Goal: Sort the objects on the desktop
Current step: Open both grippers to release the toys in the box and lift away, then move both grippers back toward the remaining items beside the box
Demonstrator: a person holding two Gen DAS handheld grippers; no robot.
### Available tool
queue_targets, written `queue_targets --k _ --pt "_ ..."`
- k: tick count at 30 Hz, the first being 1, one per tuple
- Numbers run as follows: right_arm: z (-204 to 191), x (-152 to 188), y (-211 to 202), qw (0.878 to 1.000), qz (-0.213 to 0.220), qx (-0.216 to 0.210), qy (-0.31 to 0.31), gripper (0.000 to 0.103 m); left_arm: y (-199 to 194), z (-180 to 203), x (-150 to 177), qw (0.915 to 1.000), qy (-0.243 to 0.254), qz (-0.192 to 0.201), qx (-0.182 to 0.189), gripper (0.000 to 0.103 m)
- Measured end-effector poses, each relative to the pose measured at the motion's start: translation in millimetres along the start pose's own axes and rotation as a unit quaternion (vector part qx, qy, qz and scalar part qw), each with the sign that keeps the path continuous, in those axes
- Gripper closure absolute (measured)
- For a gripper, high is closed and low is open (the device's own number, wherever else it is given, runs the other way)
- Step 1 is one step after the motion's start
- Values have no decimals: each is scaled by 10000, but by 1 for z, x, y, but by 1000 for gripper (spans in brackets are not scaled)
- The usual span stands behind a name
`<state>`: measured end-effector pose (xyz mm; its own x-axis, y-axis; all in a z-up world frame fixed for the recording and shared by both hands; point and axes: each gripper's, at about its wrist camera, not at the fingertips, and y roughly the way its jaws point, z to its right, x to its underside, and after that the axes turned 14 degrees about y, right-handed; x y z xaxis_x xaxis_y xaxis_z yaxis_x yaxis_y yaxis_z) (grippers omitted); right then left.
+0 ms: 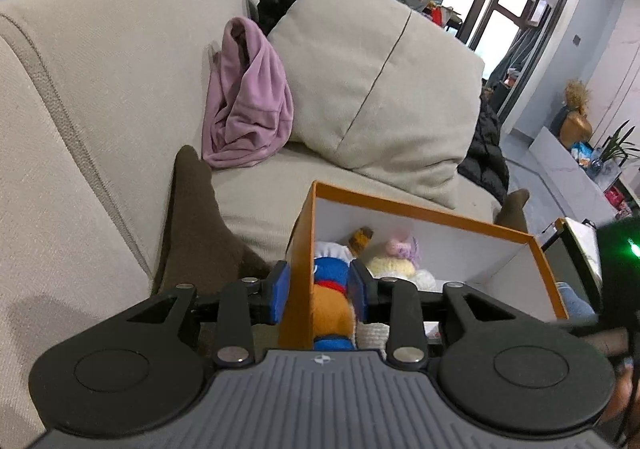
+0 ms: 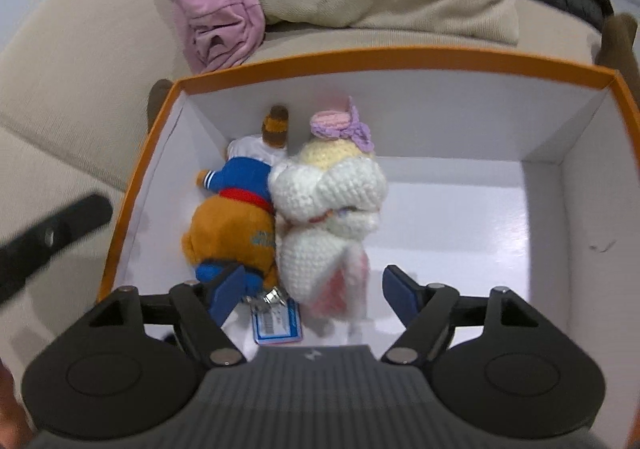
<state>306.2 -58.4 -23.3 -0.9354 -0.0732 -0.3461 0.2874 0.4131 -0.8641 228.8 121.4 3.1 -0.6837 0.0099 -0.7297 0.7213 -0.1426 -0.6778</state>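
Note:
An orange box (image 2: 360,59) with a white inside sits on a beige sofa. In it lie an orange plush in blue clothes (image 2: 236,209) and a white crocheted doll with a purple bow (image 2: 332,193), side by side. My right gripper (image 2: 316,289) hangs open over the box, its blue pads on either side of the dolls' near ends, touching neither clearly. My left gripper (image 1: 320,293) straddles the box's left wall (image 1: 300,269), one pad outside and one inside; the jaws look narrowed on the wall. The plush (image 1: 332,289) shows just behind it.
A pink garment (image 1: 248,101) lies against the sofa back (image 1: 100,69), next to a beige cushion (image 1: 380,77). A dark brown cloth (image 1: 196,225) lies left of the box. A black jacket (image 1: 484,161) is at the sofa's right end. A tag card (image 2: 276,323) lies in the box.

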Motion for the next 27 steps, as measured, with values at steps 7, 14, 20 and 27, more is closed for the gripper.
queue_targets --k 7,14,20,27 --pt "15 30 -51 9900 1007 -426 -886 17 -14 13 -7 9995 145 247 -163 55" --pt "43 69 -95 9626 2041 -895 -1541 14 -55 42 -11 9972 422 553 -280 55" --pt "67 100 -120 9547 2330 -1108 -1480 14 -82 76 8 9950 802 517 -307 55" --pt "91 133 -133 9539 2289 -1109 -1591 14 -105 107 42 9929 1168 121 -187 55"
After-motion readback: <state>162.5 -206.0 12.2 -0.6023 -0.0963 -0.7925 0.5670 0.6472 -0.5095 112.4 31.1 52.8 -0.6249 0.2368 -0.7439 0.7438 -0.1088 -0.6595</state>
